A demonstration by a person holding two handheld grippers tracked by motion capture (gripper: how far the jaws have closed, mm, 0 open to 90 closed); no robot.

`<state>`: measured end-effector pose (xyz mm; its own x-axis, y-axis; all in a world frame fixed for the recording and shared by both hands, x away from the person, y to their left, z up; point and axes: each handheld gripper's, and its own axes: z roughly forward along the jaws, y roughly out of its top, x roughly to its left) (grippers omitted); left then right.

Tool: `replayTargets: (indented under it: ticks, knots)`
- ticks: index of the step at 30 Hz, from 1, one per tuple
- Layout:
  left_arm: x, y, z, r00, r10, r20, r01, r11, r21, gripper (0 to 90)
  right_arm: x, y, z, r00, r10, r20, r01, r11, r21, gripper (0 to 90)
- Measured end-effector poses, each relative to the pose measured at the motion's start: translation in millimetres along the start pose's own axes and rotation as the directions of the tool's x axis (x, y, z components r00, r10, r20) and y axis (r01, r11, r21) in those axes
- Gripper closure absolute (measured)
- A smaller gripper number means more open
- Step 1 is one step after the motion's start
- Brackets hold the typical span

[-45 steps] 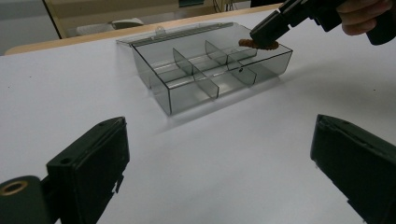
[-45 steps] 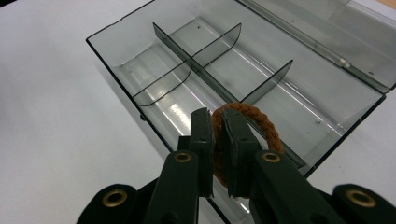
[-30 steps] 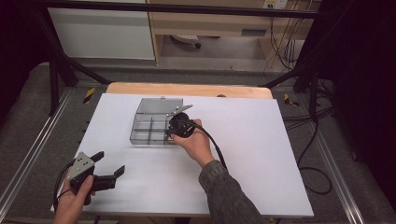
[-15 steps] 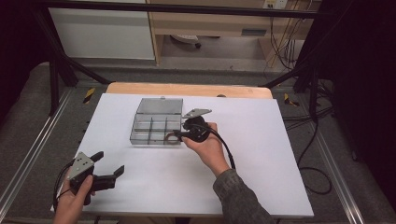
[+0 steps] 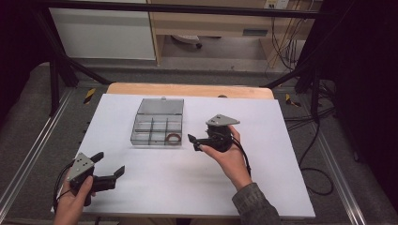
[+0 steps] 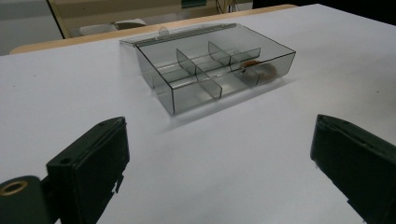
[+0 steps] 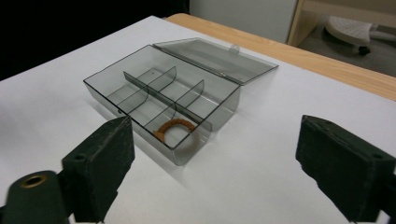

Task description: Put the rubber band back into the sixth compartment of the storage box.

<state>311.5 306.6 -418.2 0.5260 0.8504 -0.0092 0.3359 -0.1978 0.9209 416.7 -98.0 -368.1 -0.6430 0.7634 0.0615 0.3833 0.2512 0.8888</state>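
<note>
A clear grey compartment box (image 5: 157,126) stands on the white table with its lid (image 5: 160,106) folded flat behind it. A brown ring (image 5: 174,138) lies in its front right compartment. My right gripper (image 5: 195,142) hovers just right of the box, open, jaws pointing left at it and holding nothing. In the right gripper view the box (image 7: 140,86) and the ring (image 7: 173,127) lie ahead between the wide jaws of the right gripper (image 7: 215,126). My left gripper (image 5: 109,163) rests open near the front left corner. The left gripper view shows the box (image 6: 196,77) and the ring (image 6: 254,69) beyond the left gripper (image 6: 219,126).
The white sheet (image 5: 281,178) covers a wooden table whose edge (image 5: 187,89) shows at the back. Metal rails (image 5: 28,159) run along both sides, and cables (image 5: 309,154) hang at the right. A cabinet and shelves stand beyond the table.
My right gripper has drawn back from over the box, to the right and toward me. The brown ring now lies uncovered in the front right compartment. The left gripper has not moved.
</note>
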Motion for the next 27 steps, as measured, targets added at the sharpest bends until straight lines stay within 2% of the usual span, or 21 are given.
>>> replayTargets:
  ticks: [6,11,13,15,17,21,25,27]
  knots:
    - [2.0,0.1,-1.5,0.9999,-0.013,-0.007,0.013,0.9999,-0.010,4.7,-13.3,-16.5,-31.9,0.9992,0.023,0.031,-0.022,0.998,-0.061,4.9]
    - [3.5,0.5,-3.5,0.9997,-0.018,-0.019,0.017,0.9996,-0.024,4.7,-26.3,-37.7,-59.9,0.9984,0.032,0.046,-0.029,0.997,-0.066,6.2]
    - [4.0,0.7,-4.2,0.9995,-0.024,-0.021,0.023,0.9992,-0.033,4.6,-32.2,-47.4,-72.2,0.9971,0.041,0.065,-0.037,0.997,-0.062,6.7]
    - [4.9,1.1,-5.1,0.9994,-0.026,-0.024,0.025,0.9990,-0.037,4.7,-38.9,-58.0,-84.9,0.9950,0.052,0.086,-0.044,0.996,-0.083,6.8]
    - [5.0,1.2,-5.5,0.9991,-0.031,-0.029,0.030,0.9985,-0.046,4.7,-45.3,-69.8,-96.9,0.9915,0.057,0.117,-0.042,0.991,-0.124,6.5]
    - [5.2,1.6,-6.5,0.9991,-0.029,-0.031,0.028,0.9985,-0.048,4.6,-58.3,-92.6,-117.0,0.9817,0.084,0.171,-0.055,0.985,-0.166,5.3]
    - [4.9,2.1,-6.8,0.9991,-0.030,-0.029,0.028,0.9983,-0.052,4.6,-70.1,-109.4,-129.8,0.9692,0.129,0.210,-0.092,0.980,-0.175,5.2]
    - [4.7,2.3,-6.5,0.9992,-0.030,-0.028,0.028,0.9983,-0.051,4.6,-74.6,-116.0,-131.3,0.9636,0.138,0.229,-0.103,0.982,-0.159,5.1]
